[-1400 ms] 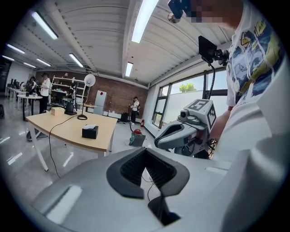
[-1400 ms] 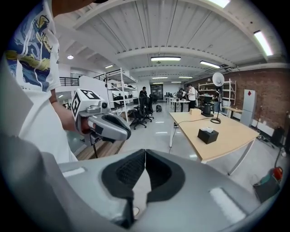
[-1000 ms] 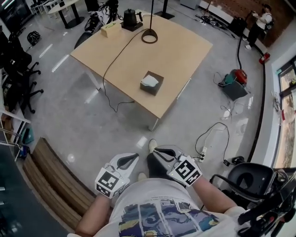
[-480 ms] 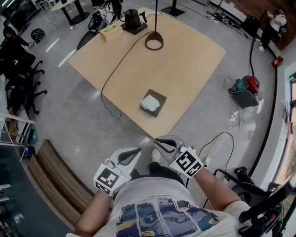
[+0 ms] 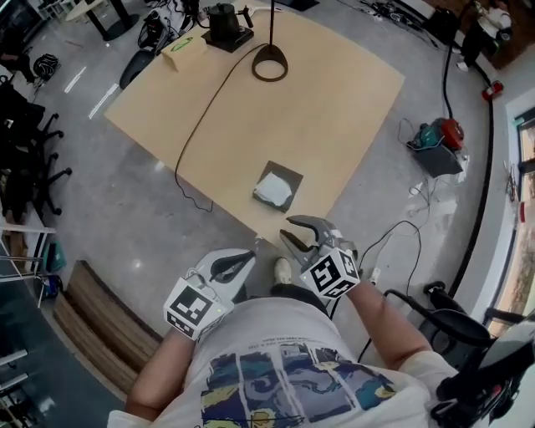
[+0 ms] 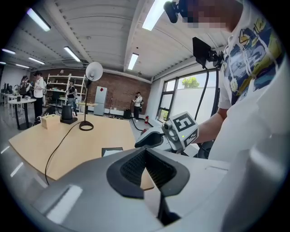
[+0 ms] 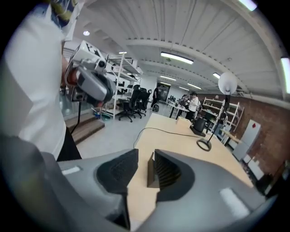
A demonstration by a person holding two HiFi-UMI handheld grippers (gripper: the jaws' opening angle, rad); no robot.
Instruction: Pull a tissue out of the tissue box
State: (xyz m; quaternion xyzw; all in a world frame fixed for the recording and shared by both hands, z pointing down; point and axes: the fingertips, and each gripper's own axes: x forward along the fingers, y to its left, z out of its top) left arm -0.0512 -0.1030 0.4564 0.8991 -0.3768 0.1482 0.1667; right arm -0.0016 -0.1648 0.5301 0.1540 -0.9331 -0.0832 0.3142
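Observation:
A dark tissue box (image 5: 277,185) with a white tissue (image 5: 271,191) sticking out of its top sits near the front edge of the tan table (image 5: 334,100). My right gripper (image 5: 286,228) hovers just short of that edge and points at the box. Its jaws are opening, with nothing between them. In the right gripper view (image 7: 145,156) bare tabletop shows through the gap. My left gripper (image 5: 249,255) hangs lower left, over the floor, shut and empty. The left gripper view (image 6: 145,152) shows the box (image 6: 112,151) ahead of the jaws.
On the table lie a black cable (image 5: 201,125), a lamp's ring base (image 5: 269,64), a kettle (image 5: 224,21) and a small carton (image 5: 182,46). Office chairs (image 5: 29,159) stand at the left. A red vacuum (image 5: 443,134), floor cables and a black chair (image 5: 451,318) are at the right.
The table and box have come much nearer. Both grippers have moved forward toward the table edge. The right gripper's jaws have spread apart; the left stays shut.

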